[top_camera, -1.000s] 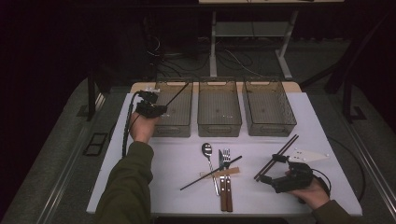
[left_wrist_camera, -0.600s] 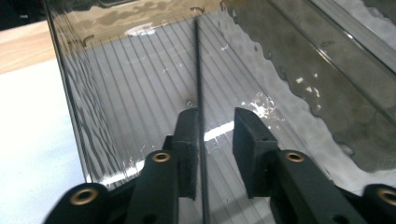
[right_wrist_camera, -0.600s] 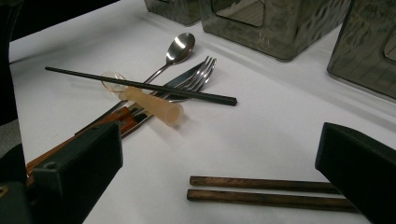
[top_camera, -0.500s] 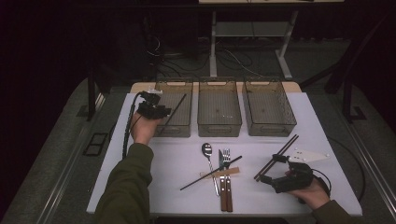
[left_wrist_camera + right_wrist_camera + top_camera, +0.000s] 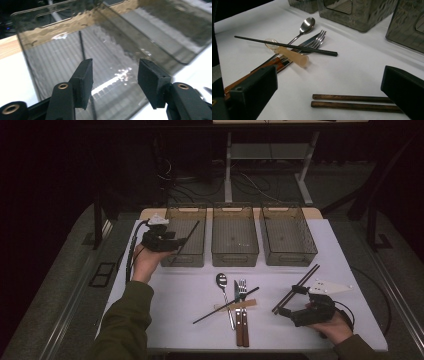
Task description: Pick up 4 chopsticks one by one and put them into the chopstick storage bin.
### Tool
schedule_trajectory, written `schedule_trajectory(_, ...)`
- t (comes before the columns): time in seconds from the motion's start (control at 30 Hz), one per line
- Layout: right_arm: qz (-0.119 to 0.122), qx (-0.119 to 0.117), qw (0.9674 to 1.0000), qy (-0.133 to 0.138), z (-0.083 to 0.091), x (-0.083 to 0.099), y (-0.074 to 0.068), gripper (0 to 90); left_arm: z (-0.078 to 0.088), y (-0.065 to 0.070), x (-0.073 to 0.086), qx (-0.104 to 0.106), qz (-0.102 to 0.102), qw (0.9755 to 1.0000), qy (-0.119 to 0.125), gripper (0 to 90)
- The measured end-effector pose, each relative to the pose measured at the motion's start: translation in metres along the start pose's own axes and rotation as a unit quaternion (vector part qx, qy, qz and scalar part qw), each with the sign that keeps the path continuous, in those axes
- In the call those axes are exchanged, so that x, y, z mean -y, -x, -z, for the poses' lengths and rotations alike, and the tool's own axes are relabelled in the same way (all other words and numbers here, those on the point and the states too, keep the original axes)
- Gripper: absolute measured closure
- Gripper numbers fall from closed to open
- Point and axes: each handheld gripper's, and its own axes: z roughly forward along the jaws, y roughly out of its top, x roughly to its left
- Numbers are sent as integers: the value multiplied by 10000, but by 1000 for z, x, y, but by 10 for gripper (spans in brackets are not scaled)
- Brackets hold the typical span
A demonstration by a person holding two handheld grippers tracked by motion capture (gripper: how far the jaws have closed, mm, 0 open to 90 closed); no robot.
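Left gripper hangs over the near left corner of the left bin. Its fingers have just been opening and stand apart, pressing on nothing. The black chopstick is in the left bin, leaning tilted from the bin floor under the gripper up to the far right rim. In the left gripper view it is a thin dark line past the finger gap, inside the bin. Looks let go: the bin is too short for it to lie flat, so it props on the rim.

Right gripper sits low on the surface, well to the right of the left bin and nearer the person. Its fingers are spread wide and hold nothing. The brown chopstick pair lies side by side just ahead of it. Probably parked there to grab them next.

Between the two grippers, nearer the person than the left bin, is a heap. A second black chopstick lies across a spoon, a fork and a cream-coloured piece. It rests on top, so it likely lifts first. Sorting judged early: only one piece is in the left bin.
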Motion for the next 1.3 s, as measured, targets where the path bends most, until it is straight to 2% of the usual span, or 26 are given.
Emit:
schedule_trajectory(0.3, 5, 24, 10000, -2, 0, 0, 0, 7, 14, 29, 2, 465, -320, 9984, 59, 326)
schedule_trajectory(0.37, 6, 14, 10000, 16, 0, 0, 0, 6, 14, 37, 6, 589, -299, 9978, 97, 313)
schedule_trajectory(0.4, 1, 17, 10000, 16, 1, 0, 0, 6, 15, 41, 8, 621, -367, 9974, 82, 310)
schedule_trajectory(0.57, -17, 29, 10000, -14, -1, 1, 1, 7, 15, 58, 20, 830, -454, 9955, 111, 295)
schedule_trajectory(0.8, -15, 36, 10000, -28, -1, 1, 1, 6, 12, 76, 35, 983, -556, 9936, 71, 279)
schedule_trajectory(1.0, -49, 50, 10000, -2, 0, 1, 2, 6, 13, 91, 53, 1154, -542, 9918, 48, 274)
schedule_trajectory(1.13, -65, 55, 10000, 30, 1, 1, 2, 7, 15, 104, 64, 1213, -688, 9902, -38, 274)
schedule_trajectory(1.3, -39, 50, 10000, 26, 1, 1, 2, 6, 17, 118, 74, 1333, -746, 9882, -95, 288)
